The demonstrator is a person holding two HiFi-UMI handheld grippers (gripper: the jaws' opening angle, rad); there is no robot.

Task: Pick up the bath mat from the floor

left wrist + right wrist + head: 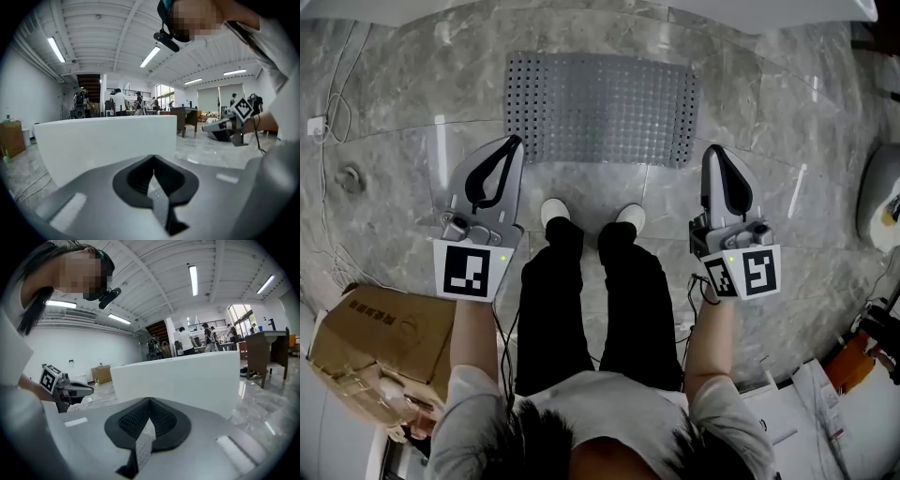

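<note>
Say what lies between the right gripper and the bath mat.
Head view: only bare marble floor separates right gripper from bath mat.

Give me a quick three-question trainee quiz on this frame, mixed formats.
1. True or false: the left gripper is holding the bath mat.
2. On the right gripper, are the jaws apart or together?
3. Where is the cardboard box? A) on the left gripper's side B) on the mat C) on the right gripper's side

Key: 1 false; 2 together; 3 A.
</note>
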